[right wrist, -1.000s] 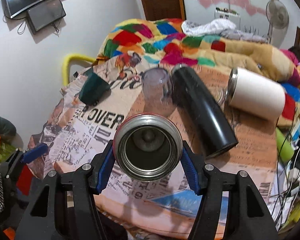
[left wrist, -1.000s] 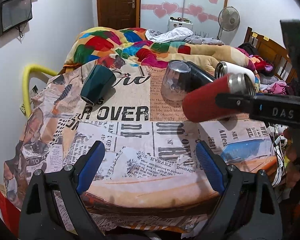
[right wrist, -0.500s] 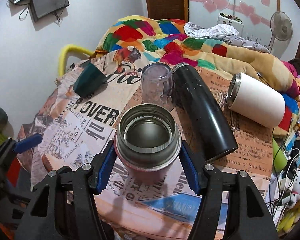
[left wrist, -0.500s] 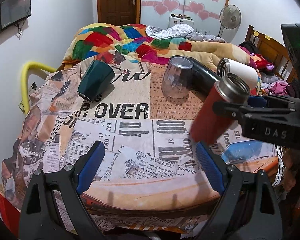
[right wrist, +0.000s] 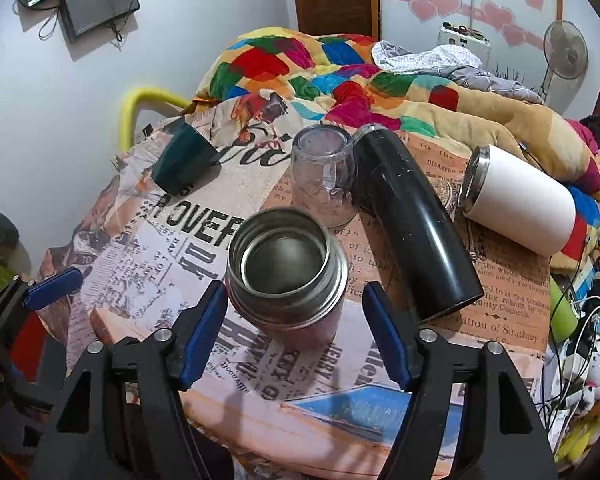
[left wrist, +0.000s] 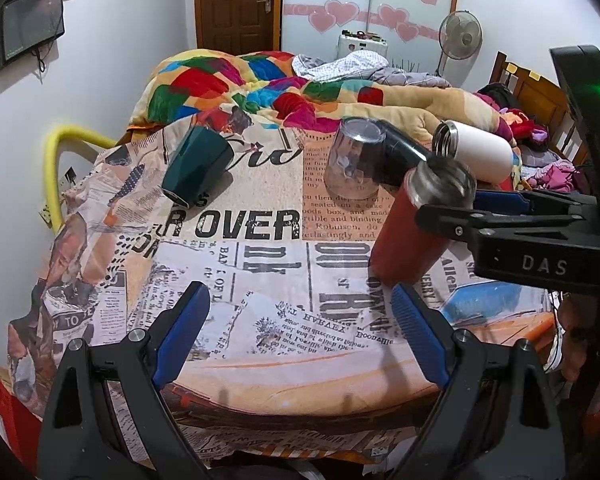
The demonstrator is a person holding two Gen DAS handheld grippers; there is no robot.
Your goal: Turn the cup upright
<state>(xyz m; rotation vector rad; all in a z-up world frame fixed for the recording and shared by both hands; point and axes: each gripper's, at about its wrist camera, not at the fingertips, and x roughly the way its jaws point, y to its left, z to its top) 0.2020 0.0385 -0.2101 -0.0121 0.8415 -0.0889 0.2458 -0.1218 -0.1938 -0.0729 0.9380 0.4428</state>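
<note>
A red cup with a steel rim [right wrist: 286,276] stands upright, mouth up, on the newspaper-print tablecloth [right wrist: 284,364]. It also shows in the left wrist view [left wrist: 416,228], leaning a little. My right gripper [right wrist: 296,332] is open, its blue pads on either side of the cup with gaps showing. My left gripper [left wrist: 300,332] is open and empty near the table's front edge, left of the cup.
A dark green cup [left wrist: 198,166] lies on its side at the back left. A clear glass [right wrist: 324,178] stands mouth down. A black flask [right wrist: 412,220] and a white tumbler [right wrist: 518,204] lie on their sides. A quilt-covered bed [left wrist: 284,92] is behind.
The right gripper turned the red cup from lying level to upright, set it on the cloth, and its jaws have opened off it. The left gripper stayed put.
</note>
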